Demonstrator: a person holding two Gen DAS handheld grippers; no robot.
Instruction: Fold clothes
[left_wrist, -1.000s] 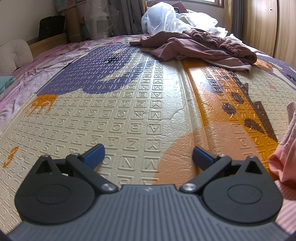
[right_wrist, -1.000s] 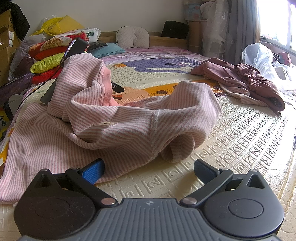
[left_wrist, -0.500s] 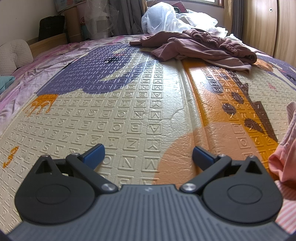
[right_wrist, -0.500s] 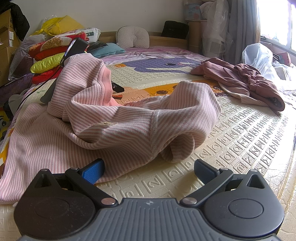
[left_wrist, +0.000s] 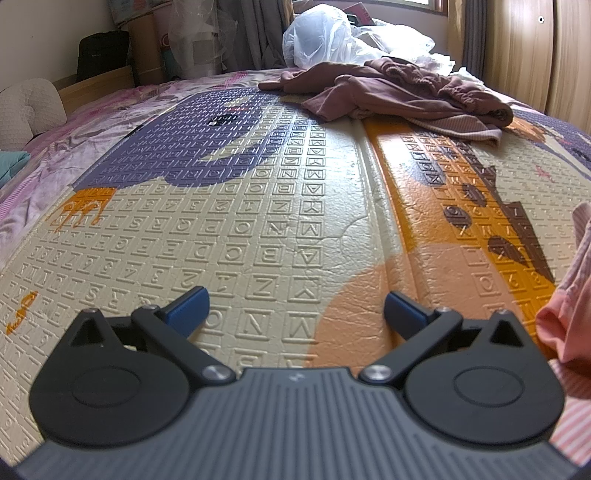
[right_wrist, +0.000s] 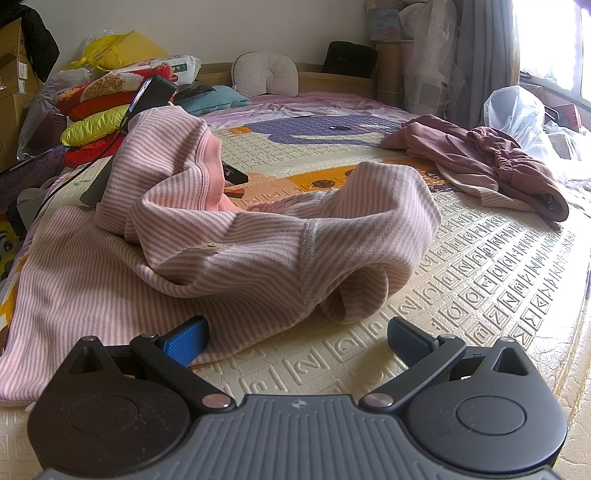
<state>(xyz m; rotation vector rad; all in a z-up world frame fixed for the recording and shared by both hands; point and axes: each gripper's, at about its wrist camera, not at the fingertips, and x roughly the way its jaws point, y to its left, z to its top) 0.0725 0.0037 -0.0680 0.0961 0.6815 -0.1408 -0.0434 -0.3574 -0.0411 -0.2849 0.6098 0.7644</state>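
The pink striped top (right_wrist: 229, 251) lies crumpled on the mat (right_wrist: 498, 280), its left edge cut off. Both grippers' jaws are wide apart, holding nothing.

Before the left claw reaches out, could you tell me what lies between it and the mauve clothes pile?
Only bare play mat lies between the left claw and the mauve clothes pile, as the left wrist view shows.

A: What's the left cam got? 
B: left gripper (left_wrist: 295, 308) sitting low at 6 o'clock, blue-tipped fingers (left_wrist: 188, 304) spread wide, nothing in them, over the letter-embossed play mat (left_wrist: 258, 206). 
A: Any clothes? 
B: mauve garment pile (left_wrist: 399, 92) at 1 o'clock, white plastic bags (left_wrist: 325, 40) behind it. Pink striped garment (left_wrist: 569, 295) pokes in at 3 o'clock, just beside the gripper.
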